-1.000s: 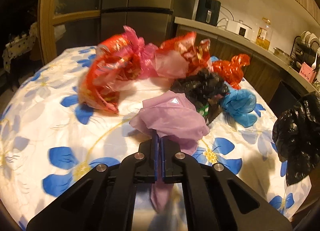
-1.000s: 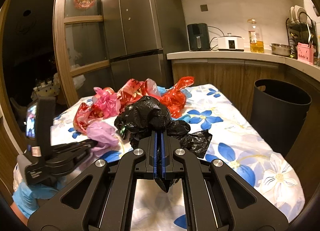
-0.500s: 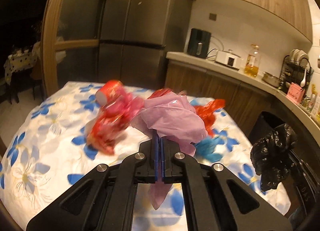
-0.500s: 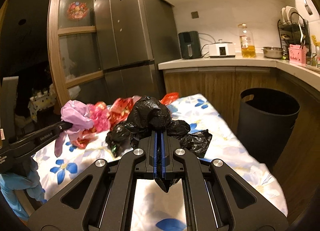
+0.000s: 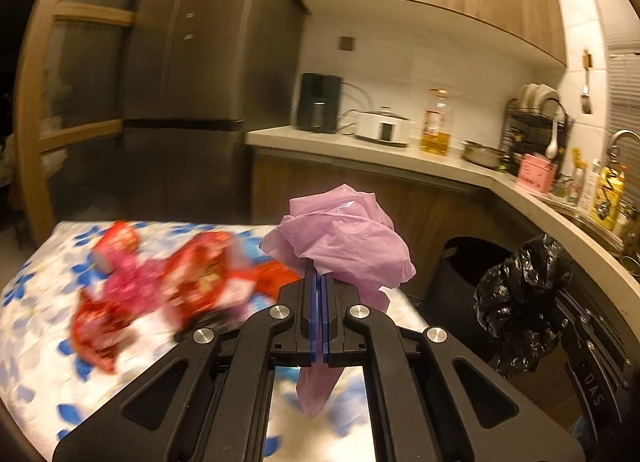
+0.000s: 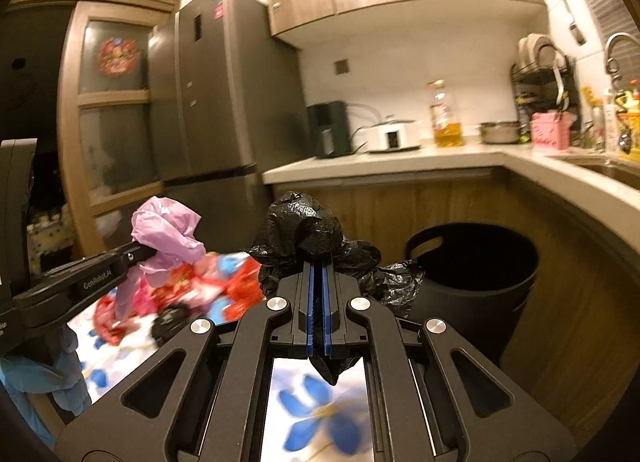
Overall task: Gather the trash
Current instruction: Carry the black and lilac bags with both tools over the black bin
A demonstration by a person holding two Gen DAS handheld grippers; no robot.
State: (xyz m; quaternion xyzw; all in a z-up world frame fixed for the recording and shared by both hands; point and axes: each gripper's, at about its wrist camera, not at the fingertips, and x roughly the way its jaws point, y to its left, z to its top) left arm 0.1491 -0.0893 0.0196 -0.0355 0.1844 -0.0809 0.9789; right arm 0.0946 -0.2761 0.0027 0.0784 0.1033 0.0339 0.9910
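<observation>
Both bags lifted; red wrappers [image 5: 160,286] blurred; bin [image 6: 476,274] part-hidden.

Pink bag [image 5: 340,238] & black bag [image 6: 304,230] now higher, nearer bin [image 6: 472,262].

- We see our left gripper [image 5: 318,282] as a matte black frame with two slim blue pads and four round silver screws on its angled arms.
- Our right gripper [image 6: 318,274] matches it: black, blue pads, silver screws.
- White lettering runs along the left gripper's side.
- A blue glove [image 6: 48,374] covers our left hand.
</observation>
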